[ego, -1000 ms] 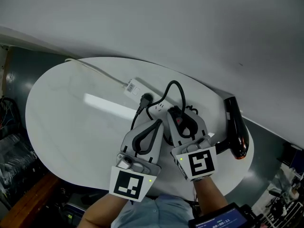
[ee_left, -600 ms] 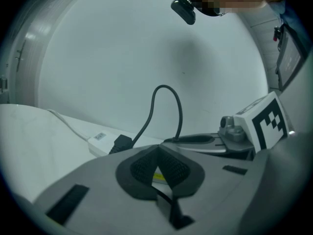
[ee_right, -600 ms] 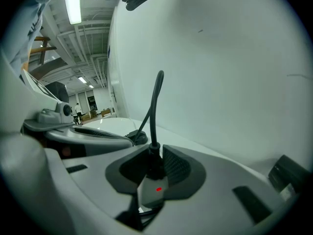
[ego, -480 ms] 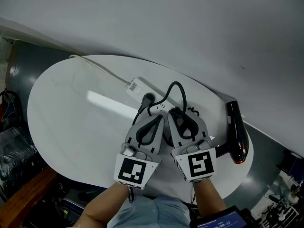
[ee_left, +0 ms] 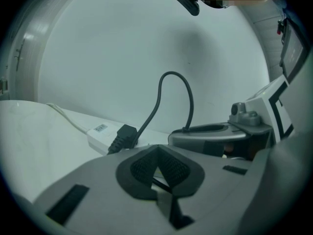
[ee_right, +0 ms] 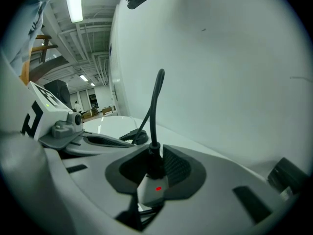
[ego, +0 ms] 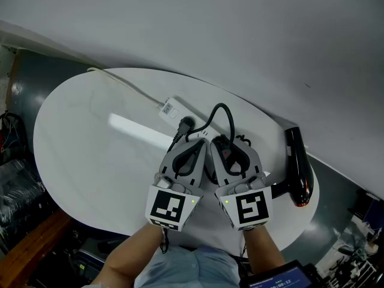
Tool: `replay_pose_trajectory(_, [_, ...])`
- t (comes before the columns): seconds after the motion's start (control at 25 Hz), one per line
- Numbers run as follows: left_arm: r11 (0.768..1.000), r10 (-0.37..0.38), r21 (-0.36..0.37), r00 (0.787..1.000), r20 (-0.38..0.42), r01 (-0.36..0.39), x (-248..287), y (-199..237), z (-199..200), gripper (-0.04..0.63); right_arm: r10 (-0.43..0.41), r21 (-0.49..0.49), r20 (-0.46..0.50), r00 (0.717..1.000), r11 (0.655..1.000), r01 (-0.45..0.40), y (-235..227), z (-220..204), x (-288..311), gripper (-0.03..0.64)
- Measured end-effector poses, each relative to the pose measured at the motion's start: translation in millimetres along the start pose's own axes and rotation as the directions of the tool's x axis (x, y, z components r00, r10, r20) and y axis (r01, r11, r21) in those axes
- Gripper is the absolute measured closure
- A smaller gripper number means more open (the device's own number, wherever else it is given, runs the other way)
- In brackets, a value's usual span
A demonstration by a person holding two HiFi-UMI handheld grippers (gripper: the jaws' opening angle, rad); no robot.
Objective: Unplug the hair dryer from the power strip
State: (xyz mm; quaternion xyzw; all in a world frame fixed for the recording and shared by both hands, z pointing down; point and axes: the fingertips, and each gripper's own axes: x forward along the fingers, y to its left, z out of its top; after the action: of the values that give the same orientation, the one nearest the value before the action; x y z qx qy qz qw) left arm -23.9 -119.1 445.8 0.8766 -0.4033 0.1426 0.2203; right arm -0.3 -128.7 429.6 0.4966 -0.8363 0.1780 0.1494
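Note:
A white power strip [ego: 171, 108] [ee_left: 100, 132] lies across the oval table [ego: 90, 143]. At its far end sits a black plug [ego: 186, 123] [ee_left: 122, 137] [ee_right: 137, 137]. A black cord [ego: 219, 105] [ee_left: 171, 73] [ee_right: 156, 97] loops up and comes down into my right gripper [ego: 223, 143] [ee_right: 154, 165]. That gripper is shut on the cord's black plug end, above a white part with a red light [ee_right: 157, 189]. My left gripper [ego: 201, 146] [ee_left: 157, 153] is shut just left of it, low over the strip. The black hair dryer [ego: 298, 167] lies at the right.
The strip's white cable [ego: 120, 84] [ee_left: 63, 117] runs off to the table's far left edge. A plain white wall rises right behind the table. The hair dryer rests near the table's right rim, and dark clutter shows on the floor at both sides.
My left gripper has sunk closer to the table beside the right one. The right gripper has stayed where it was, still closed on the plug end.

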Motion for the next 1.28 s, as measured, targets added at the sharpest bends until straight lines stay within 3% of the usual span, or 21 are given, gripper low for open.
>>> replay_pose_trajectory(0.24, [1.0,-0.02,0.0,1.0,-0.013,0.02,1.2,-0.4,-2.1,0.598,-0.004,-0.007,-0.006,1.0,1.0,0.004,0.0,-0.5,0.4,0.543])
replay_pose_trajectory(0.52, [0.998,-0.041,0.05,0.998,-0.044,0.044,1.5,-2.3,-5.4,0.598,0.003,-0.06,-0.001,1.0,0.998,-0.003,1.4,2.7,1.8,0.545])
replay_pose_trajectory(0.68, [0.997,-0.062,0.037,0.998,-0.03,0.063,2.3,-2.1,-3.8,0.598,0.029,-0.125,-0.042,0.999,0.992,-0.034,3.1,-3.3,-1.2,0.543])
replay_pose_trajectory(0.96, [0.996,-0.074,0.043,0.996,-0.046,0.076,1.3,-1.6,-6.7,0.598,0.074,-0.157,-0.064,0.995,0.984,-0.083,5.9,-8.1,-3.7,0.561])
replay_pose_trajectory(1.12, [0.992,-0.063,0.108,0.995,-0.08,0.071,2.4,-3.1,-7.0,0.598,0.09,-0.096,0.016,0.996,0.992,-0.088,6.1,-2.2,-5.0,0.563])
replay_pose_trajectory(1.28, [0.993,-0.069,0.094,0.994,-0.089,0.078,3.3,-3.0,-6.8,0.598,0.11,-0.041,-0.019,0.994,0.993,-0.111,4.6,-9.4,-8.1,0.565])
